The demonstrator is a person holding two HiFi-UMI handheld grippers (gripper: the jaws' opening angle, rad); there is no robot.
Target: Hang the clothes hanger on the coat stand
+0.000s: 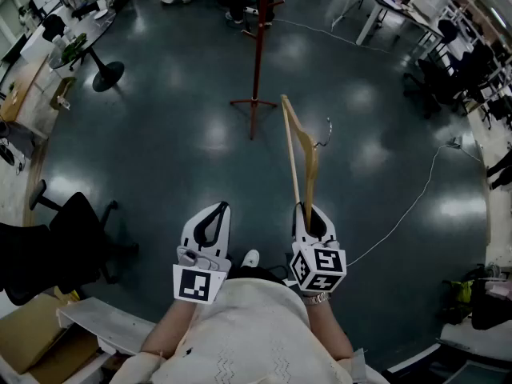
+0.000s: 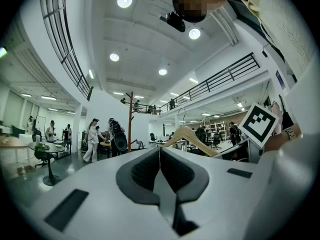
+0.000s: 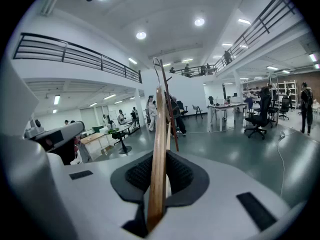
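My right gripper [image 1: 308, 212] is shut on the lower bar of a wooden clothes hanger [image 1: 302, 152], which points away from me with its metal hook [image 1: 326, 133] at the far end. In the right gripper view the wooden hanger [image 3: 159, 154] stands upright between the black pads, its hook [image 3: 156, 62] at the top. A red coat stand [image 1: 257, 50] stands on the dark floor ahead; it shows behind the hanger as the coat stand [image 3: 170, 111]. My left gripper [image 1: 213, 212] is shut and empty, level with the right one. Its own view shows the left gripper [image 2: 160, 156], the hanger [image 2: 192, 138] and the coat stand [image 2: 130, 119].
A black office chair [image 1: 68, 242] and cardboard boxes [image 1: 36, 334] stand at my left. A round table [image 1: 88, 34] is far left, desks [image 1: 384, 2] far right. A white cable [image 1: 404, 214] trails across the floor at right. People stand beyond the coat stand.
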